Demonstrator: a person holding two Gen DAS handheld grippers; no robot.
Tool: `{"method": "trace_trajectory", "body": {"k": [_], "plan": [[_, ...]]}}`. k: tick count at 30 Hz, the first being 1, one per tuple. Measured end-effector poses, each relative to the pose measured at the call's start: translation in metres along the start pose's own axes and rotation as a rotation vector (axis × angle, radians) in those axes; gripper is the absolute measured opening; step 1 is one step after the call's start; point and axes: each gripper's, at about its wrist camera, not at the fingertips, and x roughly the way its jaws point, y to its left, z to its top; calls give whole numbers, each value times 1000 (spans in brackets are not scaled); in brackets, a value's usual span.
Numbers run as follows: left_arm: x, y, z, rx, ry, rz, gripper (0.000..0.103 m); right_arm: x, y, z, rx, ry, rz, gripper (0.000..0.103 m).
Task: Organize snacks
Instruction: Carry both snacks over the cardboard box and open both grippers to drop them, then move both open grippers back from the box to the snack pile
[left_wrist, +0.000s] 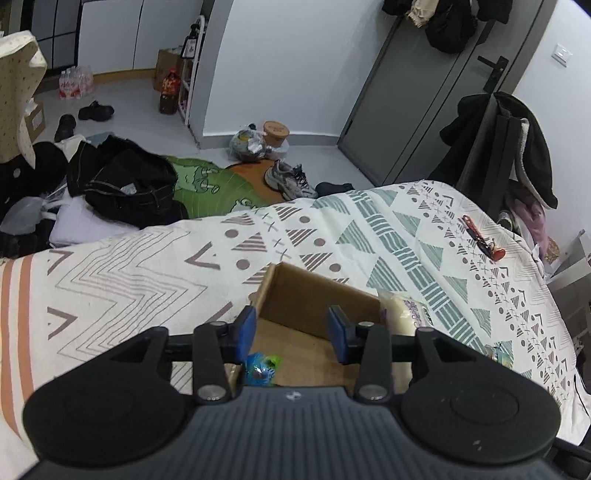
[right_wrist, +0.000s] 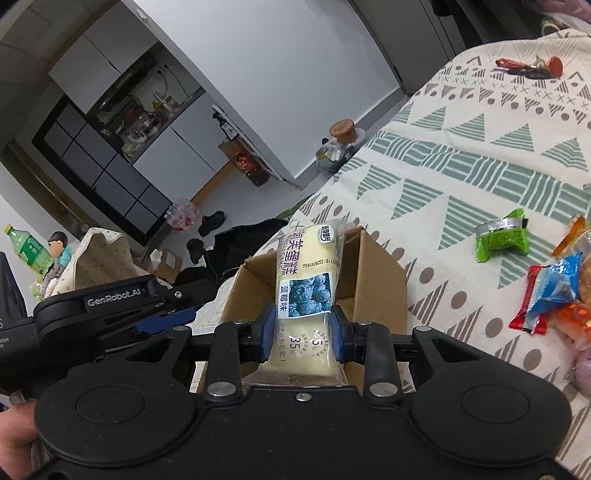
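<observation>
A brown cardboard box (left_wrist: 314, 295) (right_wrist: 380, 269) sits open on the patterned bedspread. My left gripper (left_wrist: 291, 334) hovers open over the box, nothing between its blue pads. A blue-and-green wrapped candy (left_wrist: 260, 369) lies on the box floor below it. My right gripper (right_wrist: 303, 330) is shut on a pale blueberry cake packet (right_wrist: 306, 280), held above the box opening. The same packet (left_wrist: 402, 314) shows at the box's right wall in the left wrist view. The left gripper's black body (right_wrist: 110, 306) appears at the left of the right wrist view.
Loose snacks lie on the bedspread (right_wrist: 461, 173) to the right: a green packet (right_wrist: 502, 236), a blue one (right_wrist: 554, 284) and a red one (right_wrist: 524, 306). Keys (left_wrist: 484, 236) (right_wrist: 528, 68) rest farther off. Clothes and shoes (left_wrist: 291, 179) litter the floor beyond the bed's edge.
</observation>
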Motion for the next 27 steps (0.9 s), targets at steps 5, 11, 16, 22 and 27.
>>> {"method": "trace_trajectory", "body": {"k": [5,11,16,22,27], "plan": [[-1,6,0,-6,26,19,59,4,4,0,-1,22,30,57],[-10,2,-4,8,22,47,79,-9,4,-3,-9,5,8,60],[-20,-3,-8,18,22,49,87,-25,4,-1,-12,-3,-6,60],[-33,-16,-16,38,28,29,90,-51,-1,3,-18,-19,-55,67],[-42,-33,-23,65,23,50,96,-73,-11,4,-13,-31,-118,77]]}}
